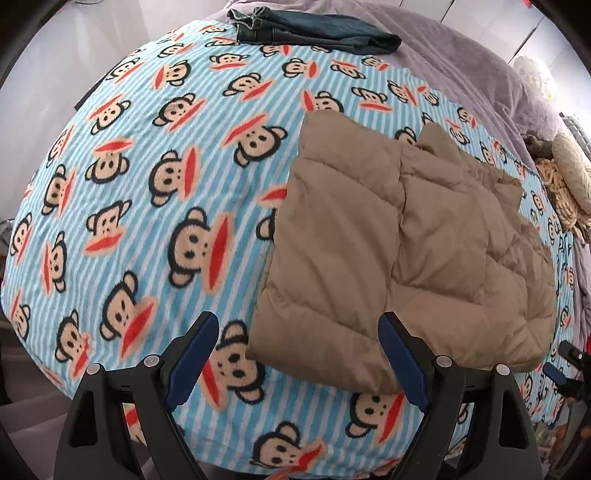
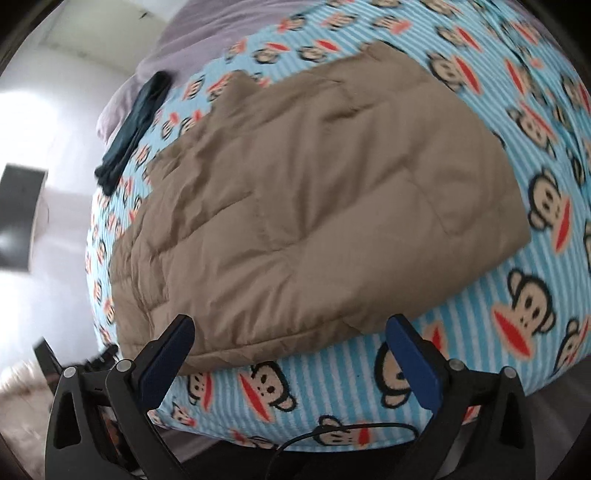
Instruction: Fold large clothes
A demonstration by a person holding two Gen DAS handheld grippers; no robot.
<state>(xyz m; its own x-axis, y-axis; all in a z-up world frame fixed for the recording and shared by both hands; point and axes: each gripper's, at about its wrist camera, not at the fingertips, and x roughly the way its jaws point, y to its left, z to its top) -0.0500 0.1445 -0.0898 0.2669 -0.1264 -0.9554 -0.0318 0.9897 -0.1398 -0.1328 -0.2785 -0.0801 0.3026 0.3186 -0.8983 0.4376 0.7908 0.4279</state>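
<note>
Currently the tan quilted jacket [image 1: 402,243] lies flat on the bed, on a blue-striped blanket printed with monkey faces [image 1: 147,184], already folded into a thick, roughly rectangular bundle. Its long axis runs away from you, from the near edge of the bed toward the far side. In the left wrist view, the bundle sits ahead and to the right of your left tool [image 1: 299,336], whose right finger overlaps its near corner in the picture. In the right wrist view, the bundle fills the space straight ahead of your right tool [image 2: 290,332], with its near hem just beyond the fingertips, so your right hand looks the better placed of the two. Both tools are released, their blue-padded fingers spread wide, and neither holds or presses on the fabric. Farther off, a dark folded pair of jeans [image 1: 314,31] rests at the far edge of the blanket, well apart from the jacket, beside a lilac cover [image 1: 480,62].
</note>
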